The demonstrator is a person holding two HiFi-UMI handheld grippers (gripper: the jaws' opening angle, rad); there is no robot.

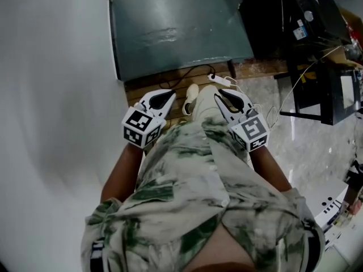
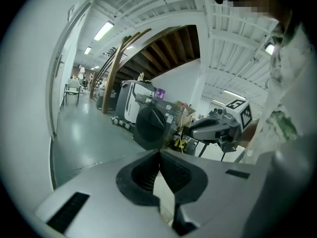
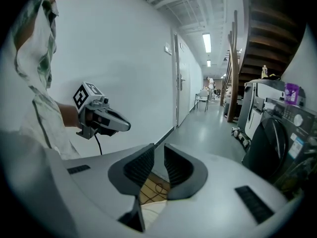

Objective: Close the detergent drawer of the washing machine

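Left tongs (image 2: 159,153) together, empty; right tongs (image 3: 158,150) slightly apart (nothing between them); washing machine (image 2: 151,128) well apart.

Head view steeply downward

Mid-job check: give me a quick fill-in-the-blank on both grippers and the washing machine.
1. The left gripper has its fingers pressed ___, tips touching.
2. The right gripper has its fingers standing ___, with nothing between them.
3. The washing machine stands beyond both grippers; neither ___ it.
Missing words: together; apart; touches.
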